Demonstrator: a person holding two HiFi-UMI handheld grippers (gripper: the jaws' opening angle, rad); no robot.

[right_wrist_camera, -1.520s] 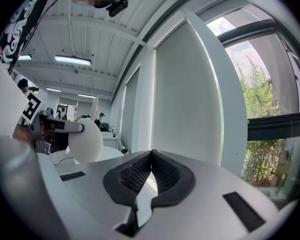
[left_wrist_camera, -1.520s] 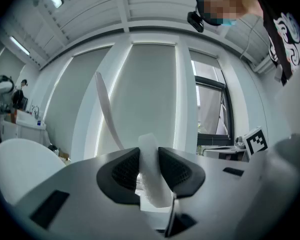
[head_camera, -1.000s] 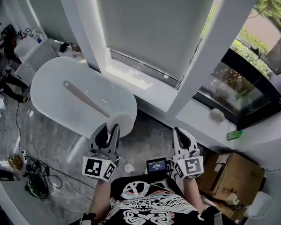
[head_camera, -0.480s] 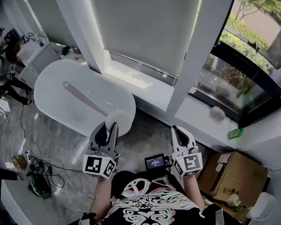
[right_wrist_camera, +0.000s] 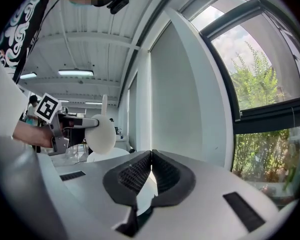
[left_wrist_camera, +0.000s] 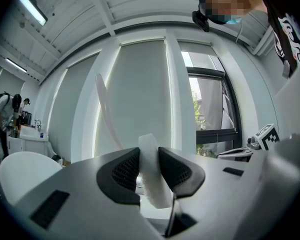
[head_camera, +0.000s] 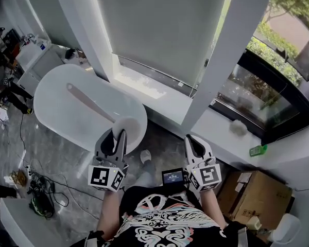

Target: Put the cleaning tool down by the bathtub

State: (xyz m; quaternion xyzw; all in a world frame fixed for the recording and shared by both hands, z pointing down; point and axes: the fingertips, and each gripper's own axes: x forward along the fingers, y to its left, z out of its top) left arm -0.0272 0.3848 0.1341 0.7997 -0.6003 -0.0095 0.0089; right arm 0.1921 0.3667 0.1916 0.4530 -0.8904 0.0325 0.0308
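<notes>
In the head view, your left gripper (head_camera: 114,134) sits at lower centre-left, its jaws clamped on the cleaning tool (head_camera: 127,129). The tool's round white head lies just beyond the fingertips, and its long handle runs up and left across the white bathtub (head_camera: 59,118), which fills the left middle of the frame. Your right gripper (head_camera: 194,141) is at lower centre-right, well apart from the tool, with its jaws pressed together on nothing. A small screen (head_camera: 173,177) sits between the two grippers, a cardboard box (head_camera: 257,192) is at lower right, and cables (head_camera: 41,195) lie on the floor at lower left. In the left gripper view, the two dark pads (left_wrist_camera: 126,171) squeeze a white strip of the cleaning tool (left_wrist_camera: 157,191) at lower centre. The pale handle (left_wrist_camera: 105,111) rises above them against the window blind, and the bathtub's rim (left_wrist_camera: 20,171) curves in at lower left. In the right gripper view, your right gripper (right_wrist_camera: 151,165) has its pads touching each other with nothing between them. At left of that frame the left gripper (right_wrist_camera: 65,126) holds the tool's round white head (right_wrist_camera: 101,133) upright above the bathtub (right_wrist_camera: 107,155).
</notes>
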